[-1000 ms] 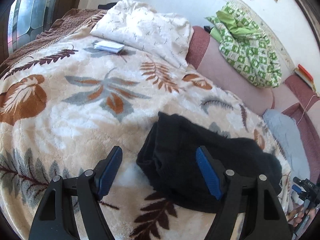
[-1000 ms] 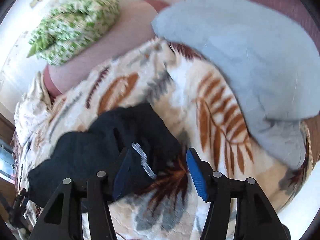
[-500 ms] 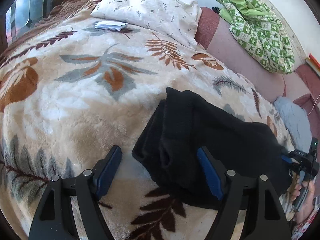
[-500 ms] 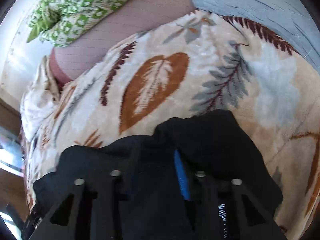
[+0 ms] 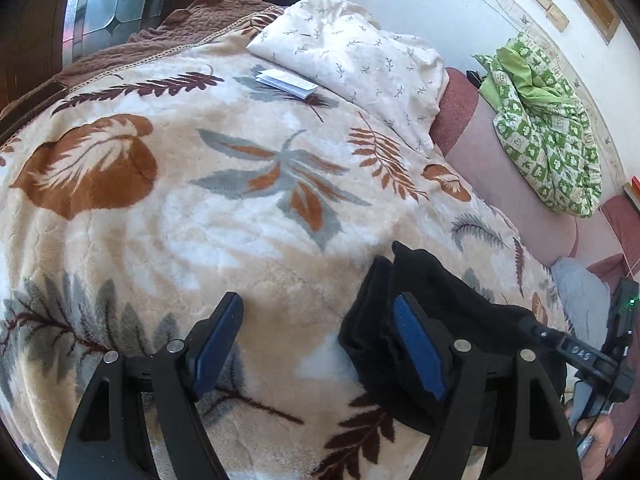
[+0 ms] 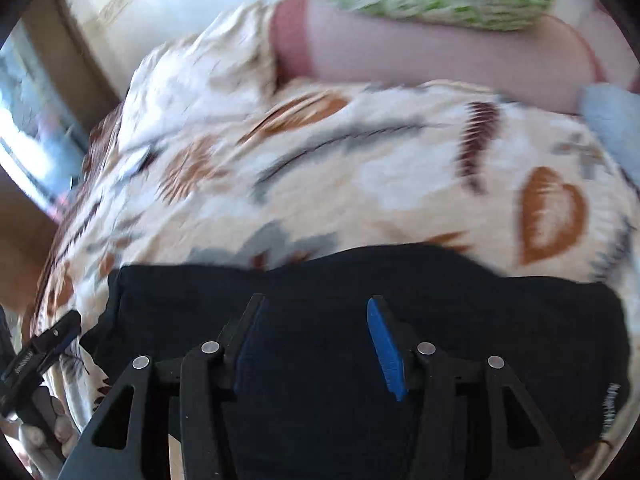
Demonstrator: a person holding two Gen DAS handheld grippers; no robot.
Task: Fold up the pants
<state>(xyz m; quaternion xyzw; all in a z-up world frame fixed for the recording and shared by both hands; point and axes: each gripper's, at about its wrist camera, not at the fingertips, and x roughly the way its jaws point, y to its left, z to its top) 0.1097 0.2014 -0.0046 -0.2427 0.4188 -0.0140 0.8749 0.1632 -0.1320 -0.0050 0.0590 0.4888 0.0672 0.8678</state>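
The black pants (image 5: 448, 320) lie folded in a bundle on the leaf-patterned blanket (image 5: 200, 208), low and right in the left wrist view. My left gripper (image 5: 316, 336) is open and empty, just left of the bundle's end, its right finger in front of the fabric. In the right wrist view the pants (image 6: 500, 320) fill the lower frame. My right gripper (image 6: 316, 332) is open, hovering right over them with nothing gripped. The right gripper also shows at the right edge of the left wrist view (image 5: 592, 360).
A white floral pillow (image 5: 360, 60) and a small white booklet (image 5: 286, 82) lie at the far end of the blanket. A green patterned quilt (image 5: 548, 136) rests on a pink bolster (image 5: 520, 200). A light blue cloth (image 5: 580, 300) lies far right.
The right gripper was shut on the pants half a second ago and has opened, swinging to face across the bundle. The left gripper drew back to the left, staying open.
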